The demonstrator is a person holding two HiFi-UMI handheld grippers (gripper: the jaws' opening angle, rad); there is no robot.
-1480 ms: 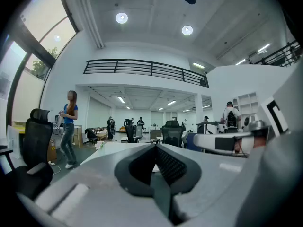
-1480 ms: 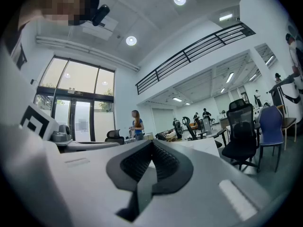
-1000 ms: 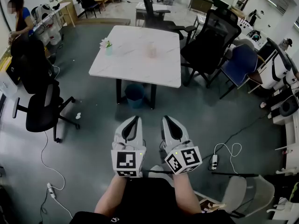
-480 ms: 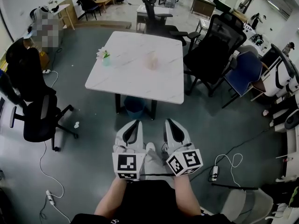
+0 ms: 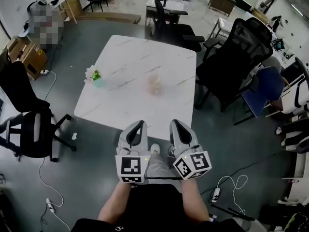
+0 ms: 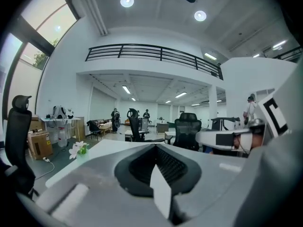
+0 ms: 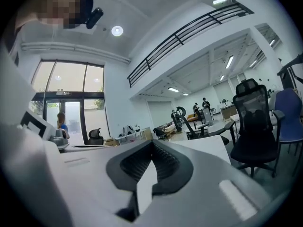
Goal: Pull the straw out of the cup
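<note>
Head view first: both grippers sit low in the frame, side by side, pointing to 12 o'clock. The left gripper (image 5: 134, 132) has its jaws pressed together with nothing in them. The right gripper (image 5: 178, 131), at its 3 o'clock, is the same: closed tight and empty. Their tips show at the near edge of the white table (image 5: 125, 105). The cup (image 5: 154, 84) stands near the middle of the tabletop, at 12 o'clock from the grippers and well apart from both. It's a pale pink blur, and the straw can't be picked out. A vase (image 5: 94, 76) of flowers stands at the cup's 9 o'clock, close to the table's left edge. On the floor a black chair (image 5: 34, 129) is at 9 o'clock from the grippers. A tall chair (image 5: 236, 57) stands at the table's 3 o'clock, with a blue chair (image 5: 264, 88) just past it.

Left gripper view now: the two jaws meet in a tight seam at dead centre, with no gap and nothing caught. The vase shows at 9 o'clock on the tabletop, and a balcony rail (image 6: 151, 51) runs across at 12 o'clock.

Right gripper view: same story, jaws shut on each other and bare. The table's corner juts in at 3 o'clock with the tall chair beyond it. Glass doors (image 7: 71, 112) stand at 9 o'clock.
</note>
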